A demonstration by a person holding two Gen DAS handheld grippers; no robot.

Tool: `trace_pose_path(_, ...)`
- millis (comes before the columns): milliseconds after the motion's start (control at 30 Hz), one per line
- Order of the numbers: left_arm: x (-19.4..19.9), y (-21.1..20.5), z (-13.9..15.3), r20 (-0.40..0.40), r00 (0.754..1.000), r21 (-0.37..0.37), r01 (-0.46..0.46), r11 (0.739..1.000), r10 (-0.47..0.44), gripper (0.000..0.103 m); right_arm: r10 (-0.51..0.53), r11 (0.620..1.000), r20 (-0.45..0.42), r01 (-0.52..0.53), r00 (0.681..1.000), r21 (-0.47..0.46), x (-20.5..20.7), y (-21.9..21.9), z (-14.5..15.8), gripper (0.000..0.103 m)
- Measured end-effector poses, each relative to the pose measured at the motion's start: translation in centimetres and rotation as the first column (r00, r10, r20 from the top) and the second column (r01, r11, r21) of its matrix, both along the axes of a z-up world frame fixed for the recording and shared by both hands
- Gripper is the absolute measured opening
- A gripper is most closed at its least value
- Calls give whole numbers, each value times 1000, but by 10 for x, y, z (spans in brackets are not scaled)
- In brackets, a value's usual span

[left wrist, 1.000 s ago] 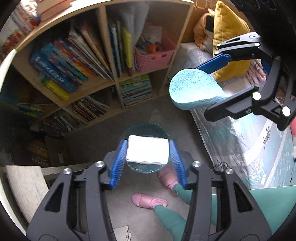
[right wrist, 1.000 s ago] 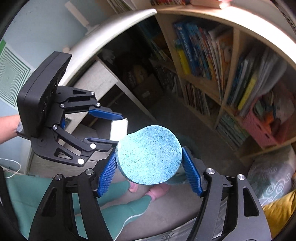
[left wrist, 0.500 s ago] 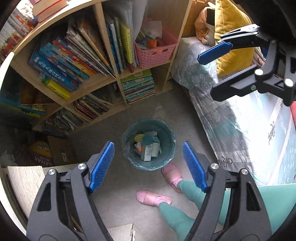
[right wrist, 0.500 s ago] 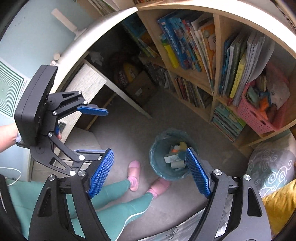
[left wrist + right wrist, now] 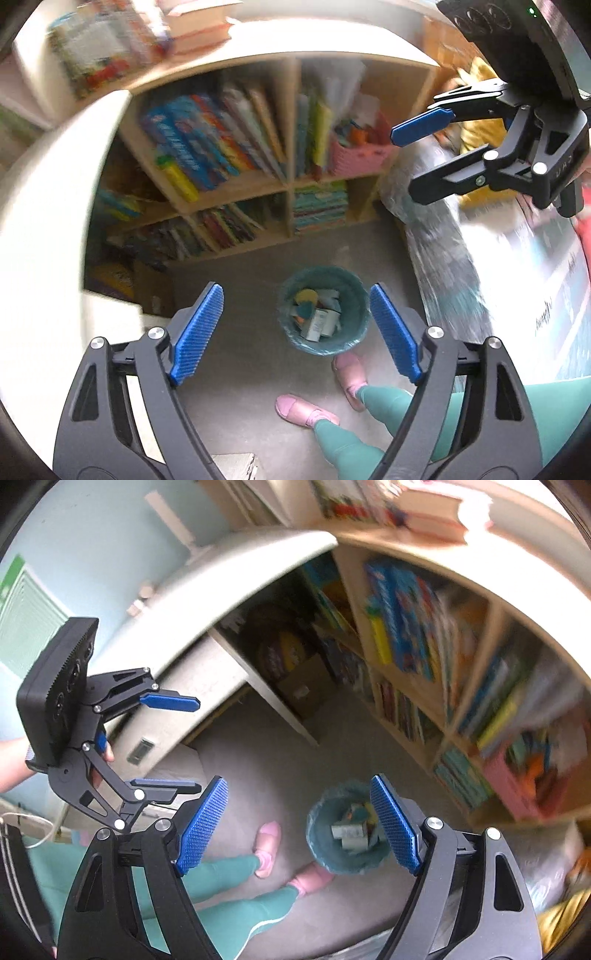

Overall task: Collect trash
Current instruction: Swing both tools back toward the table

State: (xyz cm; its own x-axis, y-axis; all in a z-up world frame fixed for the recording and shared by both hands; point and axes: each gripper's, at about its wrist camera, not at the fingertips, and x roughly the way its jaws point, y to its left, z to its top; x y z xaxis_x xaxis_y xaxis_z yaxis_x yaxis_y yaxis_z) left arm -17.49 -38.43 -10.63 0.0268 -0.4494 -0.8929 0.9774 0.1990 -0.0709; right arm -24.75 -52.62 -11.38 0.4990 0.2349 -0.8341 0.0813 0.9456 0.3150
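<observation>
Right now your left gripper (image 5: 295,328) and right gripper (image 5: 299,823) are both opening with nothing between the fingers, above the teal bin (image 5: 360,295) of trash at twelve o'clock.

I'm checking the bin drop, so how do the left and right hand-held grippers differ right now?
Little differs. The left hand-held gripper frames the teal trash bin between its pads; the right hand-held gripper has it beside one pad. Both are empty, jaws opening, above the bin.

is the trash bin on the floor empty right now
No, the trash bin on the floor holds several pieces, among them white boxes and a yellow and a blue round piece.
</observation>
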Motion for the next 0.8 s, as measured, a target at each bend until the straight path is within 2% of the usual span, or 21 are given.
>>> trace_pose_path(100,23,19,14,19,996,-23,-88,996,89,83,75,997,53,-74,996,-17,33,10,21,88)
trace_pose_path(267,73,66,41,47,961,-75,-269,960,273,90,214,977,104,-211,971,-44,99,38,48,89)
trace_pose_path(400,118,110,58,75,910,-110,-398,911,407,92,335,942,128,-328,933,-74,164,77,66,89)
trace_pose_path(533,162,152,69,100,862,-139,-482,865,497,92,449,892,143,-434,882,-127,226,121,79,89)
trace_pose_path(633,201,188,76,119,820,-150,-542,827,560,93,512,859,168,-495,843,-133,276,157,91,89)
trace_pose_path(700,223,210,78,149,787,-151,-581,800,599,93,552,834,173,-536,816,-132,307,178,97,89)
trace_pose_path(800,261,247,80,165,726,-150,-651,744,668,93,603,798,172,-585,779,-143,353,212,104,89)
